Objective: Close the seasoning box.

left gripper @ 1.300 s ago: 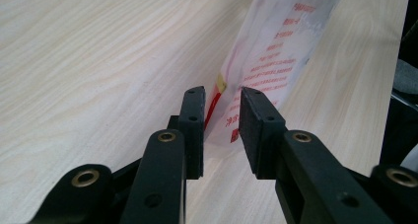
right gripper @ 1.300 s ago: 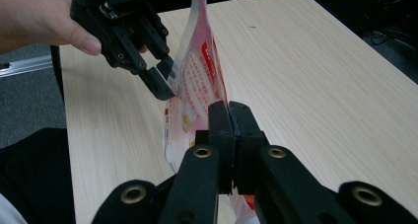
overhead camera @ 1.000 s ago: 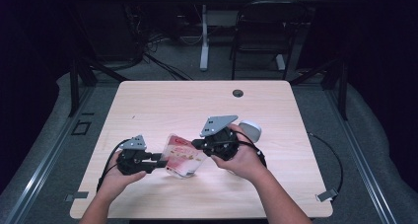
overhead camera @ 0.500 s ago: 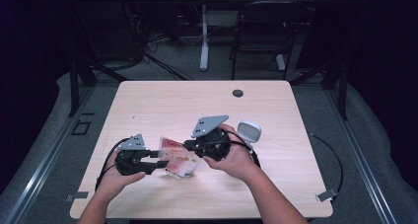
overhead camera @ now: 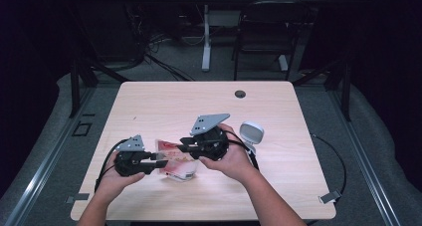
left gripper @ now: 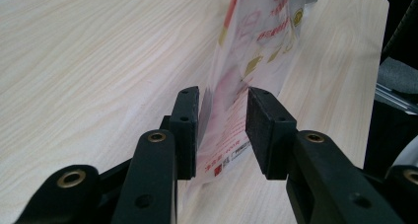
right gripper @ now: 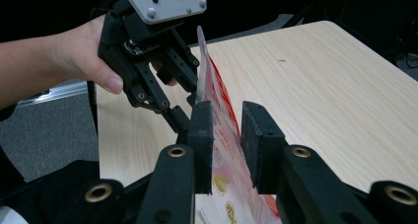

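Note:
A clear plastic bag (overhead camera: pixel 175 160) with red and gold print stands on edge low over the wooden table (overhead camera: pixel 298 176), between my two grippers. My left gripper (overhead camera: pixel 161 162) has just been closing. Its pads (left gripper: pixel 186 128) press the bag (left gripper: pixel 256 41) from both sides. My right gripper (overhead camera: pixel 182 145) faces it from the right and has just been opening. The bag (right gripper: pixel 217 98) runs between its jaws and lies against the left pad (right gripper: pixel 202 135), with a little slack at the other. The left gripper (right gripper: pixel 193 92) shows beyond, clamped on the bag's far edge.
A white rounded device (overhead camera: pixel 251 133) sits on the table just right of my right hand. A dark grommet hole (overhead camera: pixel 240 93) marks the far edge. Cables trail from both grippers off the table's sides. A chair and desk legs stand on the floor behind.
My right gripper has shifted a little to the left along the bag and its jaws have parted. The left hand has stayed in place, and the bag still hangs between the two.

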A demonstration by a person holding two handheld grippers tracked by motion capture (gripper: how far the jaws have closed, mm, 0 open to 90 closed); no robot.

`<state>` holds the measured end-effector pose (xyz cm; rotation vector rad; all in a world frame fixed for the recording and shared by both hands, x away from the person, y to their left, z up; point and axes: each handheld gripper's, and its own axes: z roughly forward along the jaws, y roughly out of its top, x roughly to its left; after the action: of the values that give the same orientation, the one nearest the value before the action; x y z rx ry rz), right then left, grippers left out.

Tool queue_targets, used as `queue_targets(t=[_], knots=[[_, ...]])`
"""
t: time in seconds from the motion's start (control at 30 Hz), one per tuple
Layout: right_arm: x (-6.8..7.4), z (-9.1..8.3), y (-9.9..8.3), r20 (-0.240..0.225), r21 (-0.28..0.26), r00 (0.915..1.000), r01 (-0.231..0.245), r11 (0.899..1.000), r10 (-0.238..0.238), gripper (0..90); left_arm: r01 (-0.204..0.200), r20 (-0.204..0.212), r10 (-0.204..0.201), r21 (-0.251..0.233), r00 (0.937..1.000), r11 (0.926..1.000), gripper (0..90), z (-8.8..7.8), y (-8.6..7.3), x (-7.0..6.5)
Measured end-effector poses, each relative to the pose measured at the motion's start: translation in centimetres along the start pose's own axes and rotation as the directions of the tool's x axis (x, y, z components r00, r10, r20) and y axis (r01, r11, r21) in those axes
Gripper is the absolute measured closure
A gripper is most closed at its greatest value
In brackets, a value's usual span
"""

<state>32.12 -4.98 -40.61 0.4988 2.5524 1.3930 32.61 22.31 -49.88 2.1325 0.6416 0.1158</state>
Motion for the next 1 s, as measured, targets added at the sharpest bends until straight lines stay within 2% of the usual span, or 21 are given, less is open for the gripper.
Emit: queue_targets(t=[0.13,0.33,0.5,0.67,1.0], knots=[[0.1,-0.3,0.1,0.003,-0.012,1.0000,-0.001,1.000,0.001,71.9,0.010,0.011,-0.010,0.001,0.9999,0.9999,65.4,-0.2,-0.1,0.2],[0.1,-0.7,0.1,0.013,-0.027,0.9999,-0.005,1.000,0.006,67.8,0.024,0.016,-0.024,0.003,0.9996,0.9997,59.2,-0.5,-0.2,0.4],[0.2,-1.3,-0.1,0.025,-0.047,0.9996,-0.011,0.999,0.012,64.8,0.034,0.020,-0.034,-0.009,0.9992,0.9994,51.8,-0.6,-0.5,0.7],[-0.1,-1.7,-0.4,0.027,-0.068,0.9988,-0.038,0.997,0.040,62.2,0.041,0.014,-0.041,-0.015,0.9991,0.9990,44.9,-0.7,-0.7,1.0],[-0.5,-2.7,-1.3,0.066,-0.074,0.9961,-0.054,0.996,0.059,56.2,0.049,-0.008,-0.049,-0.015,0.9988,0.9987,43.5,-1.5,-0.9,1.5]])
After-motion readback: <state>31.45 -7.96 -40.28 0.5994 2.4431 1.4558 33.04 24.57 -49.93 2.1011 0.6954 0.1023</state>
